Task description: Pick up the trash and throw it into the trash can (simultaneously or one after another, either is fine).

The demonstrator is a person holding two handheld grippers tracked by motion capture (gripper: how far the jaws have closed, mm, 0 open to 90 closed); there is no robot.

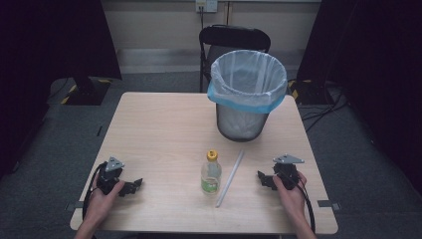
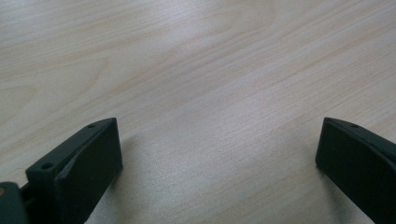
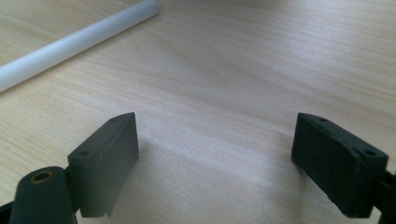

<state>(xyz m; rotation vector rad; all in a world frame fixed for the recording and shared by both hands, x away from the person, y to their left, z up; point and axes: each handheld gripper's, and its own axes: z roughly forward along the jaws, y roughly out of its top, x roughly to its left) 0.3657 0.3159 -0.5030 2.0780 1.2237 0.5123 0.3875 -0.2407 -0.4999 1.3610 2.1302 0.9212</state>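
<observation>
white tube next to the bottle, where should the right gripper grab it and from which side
Probably at mid-length: the white tube lies flat and bare on the table, slanting toward the bin. Bring the open right gripper down from above, jaws across its width, on the side away from the bottle.

Pale wooden table (image 1: 164, 129) on grey carpet floor (image 1: 45, 164); black folding chair (image 1: 234, 39) behind, beige wall (image 1: 159, 25), dark curtains (image 1: 50, 35) both sides, dim light.
</observation>
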